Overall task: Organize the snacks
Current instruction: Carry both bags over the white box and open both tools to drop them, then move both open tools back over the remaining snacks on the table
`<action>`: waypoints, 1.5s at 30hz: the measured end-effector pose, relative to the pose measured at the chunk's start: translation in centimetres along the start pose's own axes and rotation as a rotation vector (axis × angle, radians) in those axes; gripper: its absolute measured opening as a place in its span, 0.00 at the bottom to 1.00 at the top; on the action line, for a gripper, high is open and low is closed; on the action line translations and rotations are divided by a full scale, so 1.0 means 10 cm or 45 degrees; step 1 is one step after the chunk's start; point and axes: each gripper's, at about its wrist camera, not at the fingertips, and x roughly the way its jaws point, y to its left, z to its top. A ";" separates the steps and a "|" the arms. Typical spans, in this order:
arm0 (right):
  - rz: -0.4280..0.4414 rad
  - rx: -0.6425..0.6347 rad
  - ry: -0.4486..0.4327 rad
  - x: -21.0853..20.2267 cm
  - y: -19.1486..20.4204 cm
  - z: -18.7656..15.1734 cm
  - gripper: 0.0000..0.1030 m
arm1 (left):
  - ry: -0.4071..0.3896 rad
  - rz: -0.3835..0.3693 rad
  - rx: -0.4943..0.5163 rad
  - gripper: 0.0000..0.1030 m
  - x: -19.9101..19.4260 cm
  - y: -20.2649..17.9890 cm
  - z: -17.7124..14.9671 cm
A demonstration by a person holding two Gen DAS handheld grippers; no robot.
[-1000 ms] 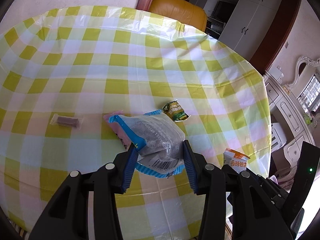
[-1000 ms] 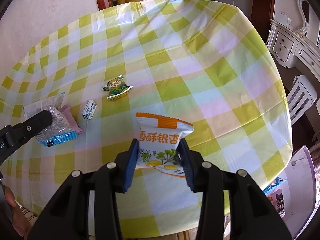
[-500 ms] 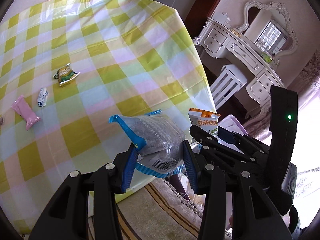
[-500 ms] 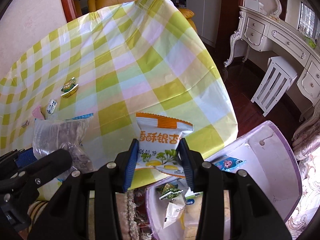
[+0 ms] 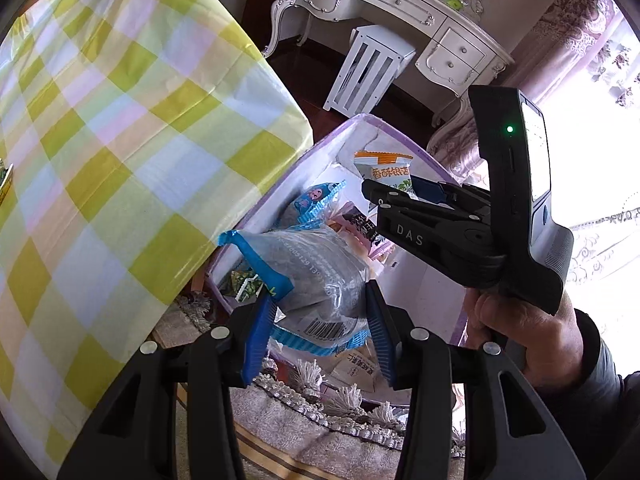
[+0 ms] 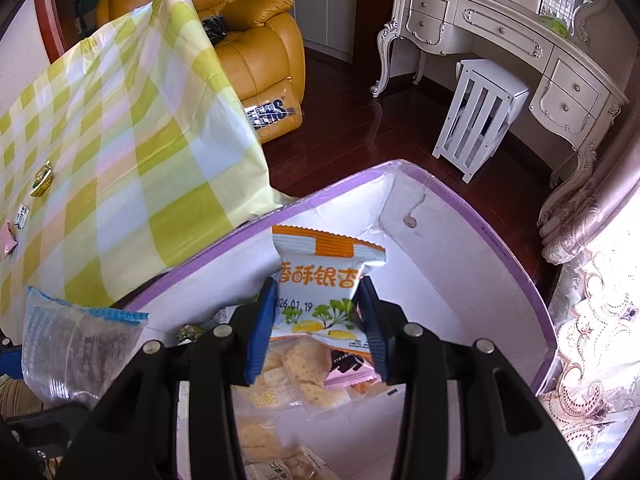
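Observation:
My left gripper (image 5: 318, 328) is shut on a clear grey snack bag with blue ends (image 5: 316, 276) and holds it over the near rim of a purple-edged white box (image 5: 362, 120) on the floor. My right gripper (image 6: 316, 320) is shut on an orange-and-white snack packet (image 6: 320, 280) and holds it above the inside of the same box (image 6: 500, 248). The right gripper with its packet (image 5: 390, 172) also shows in the left wrist view. The grey bag (image 6: 80, 336) shows at the lower left of the right wrist view. Several snacks lie in the box.
The table with the yellow checked cloth (image 6: 120, 120) stands left of the box, with a green packet (image 6: 42, 178), a small white packet (image 6: 22, 216) and a pink one (image 6: 6, 240) on it. A white stool (image 6: 480, 116), a dresser (image 6: 520, 40) and a yellow armchair (image 6: 256, 48) stand beyond.
Both grippers have swung right off the table with their snacks and now hang over the box on the floor. Both remain shut.

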 end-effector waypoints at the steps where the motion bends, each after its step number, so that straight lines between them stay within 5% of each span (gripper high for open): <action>1: -0.009 0.010 0.008 0.02 -0.06 -0.03 0.40 | 0.023 -0.006 0.024 0.42 0.04 -0.04 0.00; 12: -0.113 0.067 0.085 0.13 -0.44 -0.37 0.41 | 0.138 -0.044 0.201 0.43 0.21 -0.35 -0.10; 26: -0.117 0.064 0.072 0.09 -0.37 -0.34 0.55 | 0.129 -0.067 0.187 0.53 0.21 -0.33 -0.07; 38: -0.041 0.022 0.020 -0.05 -0.09 -0.17 0.66 | 0.015 -0.030 0.066 0.58 -0.06 0.02 -0.02; 45: 0.011 -0.034 -0.028 -0.18 0.22 0.00 0.68 | -0.132 0.098 -0.094 0.58 -0.38 0.52 0.01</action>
